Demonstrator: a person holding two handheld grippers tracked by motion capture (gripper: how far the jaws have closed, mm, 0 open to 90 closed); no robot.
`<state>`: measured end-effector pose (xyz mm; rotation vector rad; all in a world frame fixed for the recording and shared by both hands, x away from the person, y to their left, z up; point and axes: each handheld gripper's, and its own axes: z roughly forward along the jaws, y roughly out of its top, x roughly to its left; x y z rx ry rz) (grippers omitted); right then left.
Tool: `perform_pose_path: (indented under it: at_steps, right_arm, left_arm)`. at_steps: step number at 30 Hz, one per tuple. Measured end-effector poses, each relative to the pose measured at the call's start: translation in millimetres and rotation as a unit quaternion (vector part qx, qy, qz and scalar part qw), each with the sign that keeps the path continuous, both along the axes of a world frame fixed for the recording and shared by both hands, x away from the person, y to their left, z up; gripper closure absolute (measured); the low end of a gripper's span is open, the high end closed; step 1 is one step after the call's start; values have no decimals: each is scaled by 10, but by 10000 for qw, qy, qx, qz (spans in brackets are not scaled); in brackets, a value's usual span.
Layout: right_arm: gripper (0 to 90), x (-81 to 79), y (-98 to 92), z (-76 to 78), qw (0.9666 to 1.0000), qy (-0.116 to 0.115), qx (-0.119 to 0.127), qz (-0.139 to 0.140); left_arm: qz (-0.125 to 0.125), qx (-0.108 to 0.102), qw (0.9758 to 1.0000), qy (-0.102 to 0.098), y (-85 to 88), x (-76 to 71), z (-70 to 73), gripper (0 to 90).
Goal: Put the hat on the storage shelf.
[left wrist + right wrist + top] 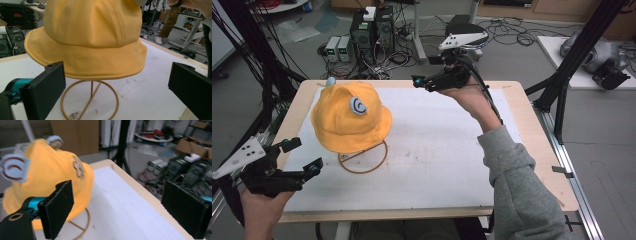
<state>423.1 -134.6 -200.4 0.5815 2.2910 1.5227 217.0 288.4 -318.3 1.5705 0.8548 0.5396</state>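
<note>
Left gripper (301, 156) at table's near-left edge: jaws spread wide, nothing between, aimed at yellow hat (350, 116). Hat sits on wire stand (364, 159), on white mat (437, 150), left of centre. Right gripper (418, 81) raised over far edge: jaws wide apart, empty, clear of hat.

Left gripper (302, 155) low at near left, fingers spread; right gripper (421, 83) raised far, fingers spread

Yellow fabric bucket hat (351, 118), left of centre, with a white round patch bearing a dark swirl (358, 105); gold thin wire stand (363, 159) beneath; white table mat (437, 150) on a light wood tabletop (532, 125); black grippers' jaws with teal accents, lower left and top centre.
</note>
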Motion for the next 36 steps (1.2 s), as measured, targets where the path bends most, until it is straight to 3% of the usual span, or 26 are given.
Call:
perform_pose_path:
  at_steps: [3, 6, 11, 23, 28, 33, 36]
  right_arm:
    - [110, -29, -102, 6, 9998, 5, -49, -218]
    - [110, -81, -239, -21, 9995, -59, 213, -206]
    - [111, -161, -451, -105, 9986, -49, 203, -493]
    - [111, -231, -973, -279, 9930, 47, 497, -1070]
    - [110, -306, -1088, -362, 9916, 6, 439, -1215]
    - [111, -420, -1224, -422, 9868, -117, 486, -1541]
    - [110, -476, -1329, -494, 9837, -180, 700, -1644]
  left_arm:
    - [-32, -10, 10000, 34, -12, 31, -14, 17]
    - [-83, -12, 10000, 38, -37, 36, -22, 17]
    - [-148, 8, 9999, 13, -71, 18, -7, 17]
    - [-141, 11, 9999, 49, -88, 65, -21, 17]
    - [-146, -6, 9999, 50, -93, 83, -27, 17]
    - [-149, -5, 9999, 45, -90, 90, -26, 17]
    - [-134, -7, 9999, 57, -85, 98, -36, 17]
